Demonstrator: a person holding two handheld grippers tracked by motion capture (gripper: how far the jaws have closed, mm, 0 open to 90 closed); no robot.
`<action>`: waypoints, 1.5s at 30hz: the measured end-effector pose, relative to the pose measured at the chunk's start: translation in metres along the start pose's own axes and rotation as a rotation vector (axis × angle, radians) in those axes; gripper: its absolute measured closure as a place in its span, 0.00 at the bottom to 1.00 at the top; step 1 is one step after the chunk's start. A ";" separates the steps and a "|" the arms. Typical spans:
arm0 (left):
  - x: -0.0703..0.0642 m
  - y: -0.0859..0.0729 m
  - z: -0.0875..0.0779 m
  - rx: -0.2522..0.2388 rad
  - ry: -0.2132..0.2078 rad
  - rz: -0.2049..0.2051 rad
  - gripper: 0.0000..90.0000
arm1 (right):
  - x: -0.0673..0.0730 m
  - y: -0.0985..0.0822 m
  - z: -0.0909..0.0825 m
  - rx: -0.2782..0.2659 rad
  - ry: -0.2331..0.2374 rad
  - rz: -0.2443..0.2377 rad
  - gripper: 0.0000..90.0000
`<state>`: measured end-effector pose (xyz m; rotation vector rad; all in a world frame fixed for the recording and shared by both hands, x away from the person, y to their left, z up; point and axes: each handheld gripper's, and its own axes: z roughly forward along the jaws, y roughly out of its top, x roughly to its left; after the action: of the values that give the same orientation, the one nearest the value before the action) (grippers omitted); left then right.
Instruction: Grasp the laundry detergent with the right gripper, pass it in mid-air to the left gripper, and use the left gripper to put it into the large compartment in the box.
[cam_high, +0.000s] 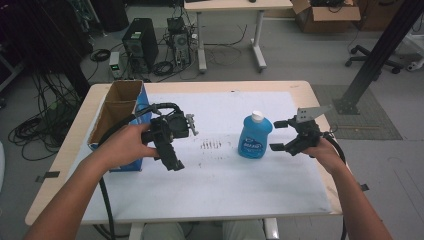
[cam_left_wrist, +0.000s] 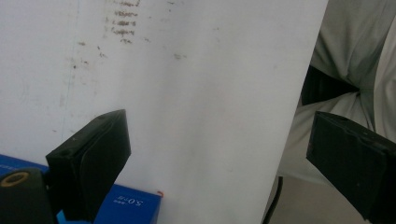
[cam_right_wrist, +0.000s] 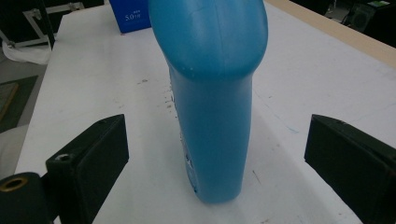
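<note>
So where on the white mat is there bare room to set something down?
The mat's near strip, below both grippers, is bare, as is the far stretch behind the blue bottle. It is crowded at the left around the cardboard box.

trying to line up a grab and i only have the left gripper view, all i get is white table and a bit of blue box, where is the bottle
Observer: The blue bottle stands upright on the white table cover, in front of the right gripper.
Operator: is the right one on it yet
Observer: No. In the right gripper view the bottle sits between the two open jaws with a gap on each side.
Operator: and where is my left gripper against the box
Observer: The left gripper is held above the table beside the open cardboard box, its jaws open and empty.
</note>
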<state>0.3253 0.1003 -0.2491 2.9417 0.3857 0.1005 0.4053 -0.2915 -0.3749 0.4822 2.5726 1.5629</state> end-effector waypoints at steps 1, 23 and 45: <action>0.000 0.000 0.000 -0.001 0.000 -0.002 0.07 | 0.000 0.000 0.000 -0.002 0.002 0.000 0.07; 0.001 0.000 0.001 0.003 -0.002 -0.006 0.07 | -0.002 -0.001 0.026 -0.017 -0.003 -0.014 0.07; 0.001 -0.003 0.000 -0.001 0.002 -0.013 0.07 | -0.001 0.004 0.052 -0.029 0.008 -0.017 0.09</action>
<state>0.3257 0.1035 -0.2498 2.9376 0.4056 0.1024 0.4202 -0.2458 -0.3959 0.4512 2.5496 1.5977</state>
